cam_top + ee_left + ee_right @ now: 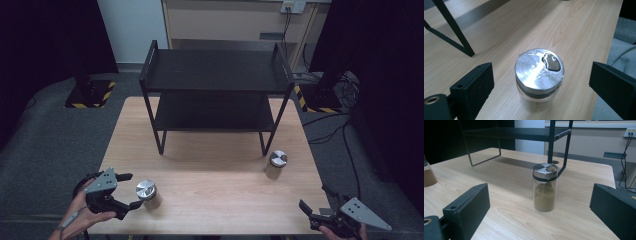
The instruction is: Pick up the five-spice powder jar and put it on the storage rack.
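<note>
Your left tool (129,190) sits at the near left of the tabletop (210,170) with its jaws spread wide, and the left spice jar (147,193) stands upright between them, touching neither; in the left gripper view the jar's metal lid (538,68) lies a little nearer the left-hand jaw than the right-hand one. Your right tool (314,212) hangs off the near right corner, jaws likewise spread and holding nothing; the right spice jar (544,187) stands ahead of it, well apart, centred between the jaws in the right gripper view and just in front of the black shelf rack (216,95) and its near leg. Judgement: the step in hand is the grasp of the left jar, with the right one to follow. To do it well, lower the left tool so the pads meet the glass body below the lid band, not the lid itself, which looks slick and bears a loose scrap of film. Shift slightly toward the right-hand jaw so both pads land together; an uneven close would likely push the jar sideways or tip it, since it is tall for its base. Keep the jaws level with the tabletop and close slowly. For the right tool, advance straight ahead at mid-height of the jar, and mind the rack leg just behind it.
</note>
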`<state>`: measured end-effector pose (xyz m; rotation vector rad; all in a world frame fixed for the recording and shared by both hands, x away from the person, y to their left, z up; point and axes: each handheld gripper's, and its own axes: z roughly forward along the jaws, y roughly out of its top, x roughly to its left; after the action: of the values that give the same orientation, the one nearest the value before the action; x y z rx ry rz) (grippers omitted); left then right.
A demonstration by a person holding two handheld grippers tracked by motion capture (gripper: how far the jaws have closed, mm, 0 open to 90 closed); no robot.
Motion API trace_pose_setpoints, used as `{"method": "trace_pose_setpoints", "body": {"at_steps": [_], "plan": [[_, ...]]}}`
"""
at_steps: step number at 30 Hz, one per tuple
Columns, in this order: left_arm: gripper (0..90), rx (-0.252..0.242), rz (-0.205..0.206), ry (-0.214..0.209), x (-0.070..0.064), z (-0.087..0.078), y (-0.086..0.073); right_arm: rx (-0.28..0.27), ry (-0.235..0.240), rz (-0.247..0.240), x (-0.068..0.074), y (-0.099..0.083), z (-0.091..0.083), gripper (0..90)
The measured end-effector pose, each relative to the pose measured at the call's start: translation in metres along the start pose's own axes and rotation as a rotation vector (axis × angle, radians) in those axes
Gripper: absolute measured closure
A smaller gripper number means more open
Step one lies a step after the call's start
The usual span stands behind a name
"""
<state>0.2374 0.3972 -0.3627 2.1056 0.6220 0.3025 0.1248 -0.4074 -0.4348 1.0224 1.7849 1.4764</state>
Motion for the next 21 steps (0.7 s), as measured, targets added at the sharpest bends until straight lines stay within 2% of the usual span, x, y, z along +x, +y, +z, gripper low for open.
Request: {"method": "trace_pose_setpoints", "body": {"at_steps": [4, 12, 18, 21], "plan": [[7.3, 0.012, 0.004, -0.010, 0.003, 0.010, -0.001, 0.000, -0.001, 0.001, 0.000, 0.000, 0.000, 3.3], [11.6, 0.003, 0.012, -0.018, 0.006, 0.023, -0.008, 0.001, -0.005, 0.003, 0.000, 0.000, 0.000, 3.3], [13.7, -0.027, 0.015, -0.014, 0.005, 0.031, -0.017, 0.004, -0.006, 0.002, 0.001, 0.000, 0.000, 3.3], [19.6, -0.052, 0.019, -0.014, 0.006, 0.034, -0.022, 0.002, -0.007, 0.003, 0.001, 0.000, 0.000, 3.3]]}}
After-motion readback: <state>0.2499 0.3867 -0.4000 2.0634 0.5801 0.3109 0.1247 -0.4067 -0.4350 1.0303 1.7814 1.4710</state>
